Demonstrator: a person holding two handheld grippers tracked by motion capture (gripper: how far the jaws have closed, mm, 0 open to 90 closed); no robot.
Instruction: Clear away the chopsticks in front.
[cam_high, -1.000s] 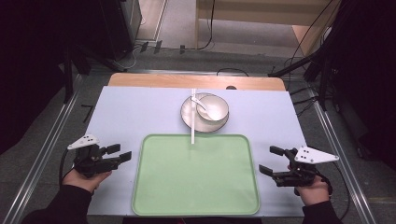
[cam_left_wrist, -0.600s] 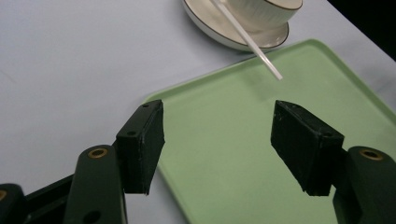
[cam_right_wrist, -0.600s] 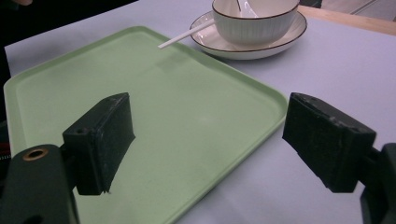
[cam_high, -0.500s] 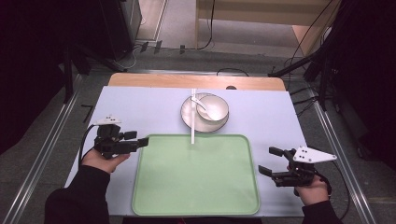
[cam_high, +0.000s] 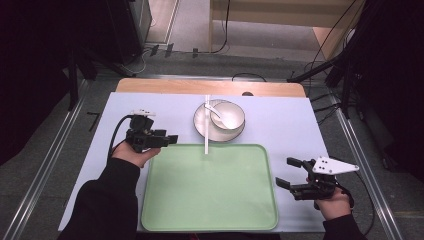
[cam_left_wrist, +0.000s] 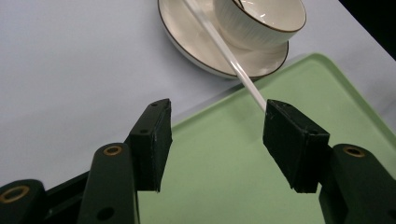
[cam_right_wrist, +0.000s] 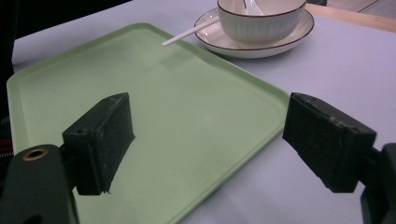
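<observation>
The left hand-held gripper (cam_high: 170, 138), jaws wide and empty, has moved up toward frame centre near the white stick (cam_high: 206, 125) across the saucer (cam_high: 201, 124), likely approaching it; the right hand-held gripper (cam_high: 289, 176) stays wide at lower right.

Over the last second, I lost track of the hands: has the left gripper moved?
Yes. The left gripper has moved forward and inward, from beside the green tray's near-left edge to its far-left corner, nearer the saucer.
</observation>
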